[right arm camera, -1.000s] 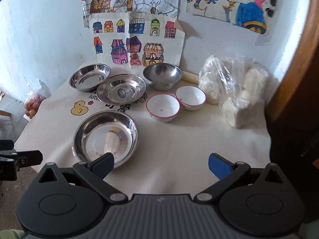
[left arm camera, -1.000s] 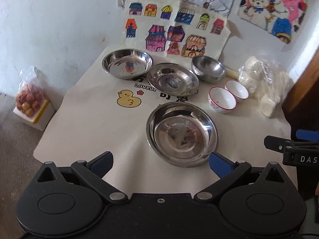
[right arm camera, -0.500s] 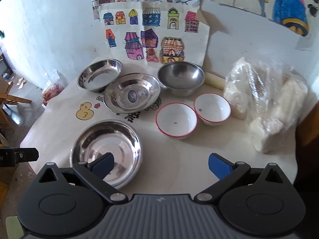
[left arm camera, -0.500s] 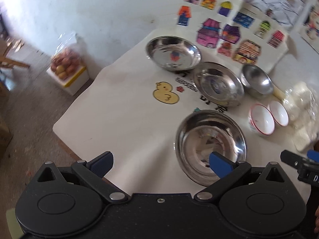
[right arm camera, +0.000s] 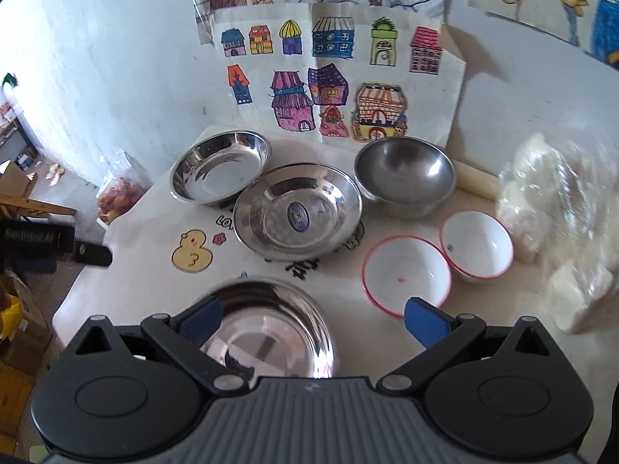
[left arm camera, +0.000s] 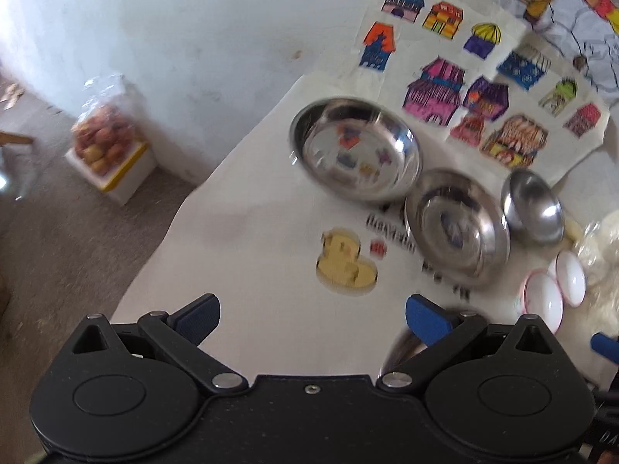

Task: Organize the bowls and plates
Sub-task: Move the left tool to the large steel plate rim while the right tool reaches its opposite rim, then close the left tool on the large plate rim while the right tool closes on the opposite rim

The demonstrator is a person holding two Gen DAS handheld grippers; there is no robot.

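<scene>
Two white bowls (right arm camera: 441,263) touch beside a plastic bag (right arm camera: 561,224).

Silver steel plates (right arm camera: 298,212); white bowls (right arm camera: 406,274) rimmed red; cream counter (right arm camera: 154,290) printed with a yellow duck (right arm camera: 192,251); blue-padded tongs (right arm camera: 311,319).

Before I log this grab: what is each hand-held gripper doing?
Left hand-held gripper: open, holding nothing.
Right hand-held gripper: open, holding nothing.
</scene>
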